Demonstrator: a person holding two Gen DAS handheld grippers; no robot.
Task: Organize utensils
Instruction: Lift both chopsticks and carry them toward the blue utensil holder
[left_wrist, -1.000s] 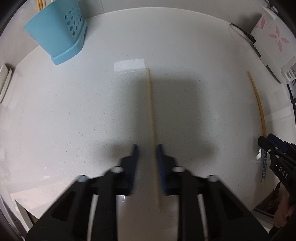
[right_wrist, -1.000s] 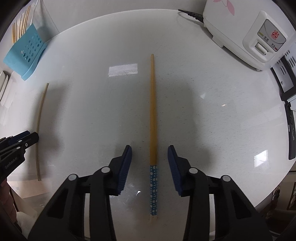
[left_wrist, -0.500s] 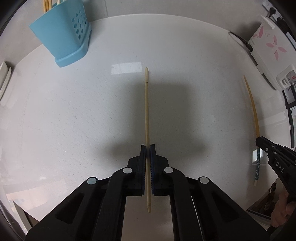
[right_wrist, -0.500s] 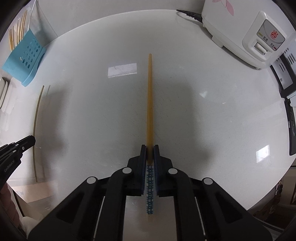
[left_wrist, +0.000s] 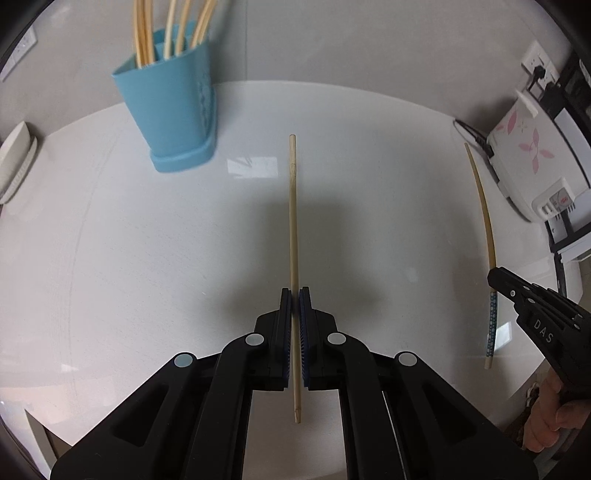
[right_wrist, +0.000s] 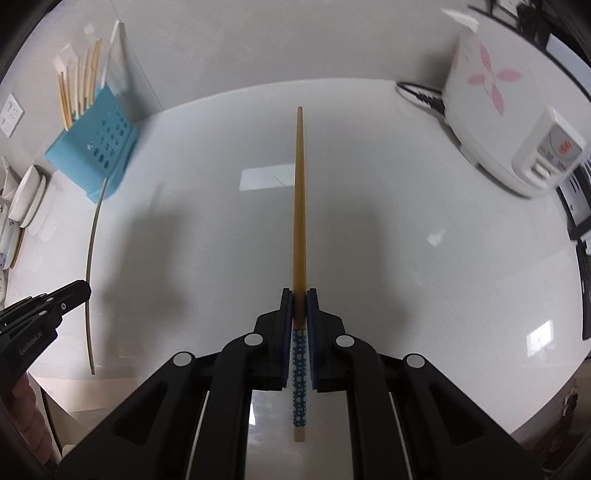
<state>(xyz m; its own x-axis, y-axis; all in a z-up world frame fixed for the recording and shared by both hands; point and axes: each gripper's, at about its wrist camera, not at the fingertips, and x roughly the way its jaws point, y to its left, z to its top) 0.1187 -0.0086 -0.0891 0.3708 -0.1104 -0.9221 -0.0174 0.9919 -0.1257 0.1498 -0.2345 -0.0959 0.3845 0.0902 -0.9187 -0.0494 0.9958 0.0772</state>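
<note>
- We have the left gripper (left_wrist: 294, 295) clamped on a plain pale chopstick (left_wrist: 293, 221), jaws nearly touching with only the stick between them.
- That stick runs straight ahead of the jaws; its near end pokes back past the pads.
- We have the right gripper (right_wrist: 299, 295) pinched on a darker chopstick (right_wrist: 299, 206), the pads gripping just where the wood meets its blue dotted handle.
- The dotted handle trails behind the jaws; the tapered tip points ahead of them.
- From the left wrist view, the blue utensil holder (left_wrist: 173, 110) stands ahead and to the left of the jaws on the white counter (left_wrist: 147, 258), with several chopsticks upright in it.
- From the right wrist view, the same holder sits far ahead to the left of the jaws.
- Both held sticks look lifted clear of the counter, their shadows lying below them.
- A white rice cooker (right_wrist: 495, 122) with a pink flower stands ahead and to the right of the right jaws.
- In the left wrist view, a hand (left_wrist: 554, 417) shows at the right edge behind the right gripper.
</note>
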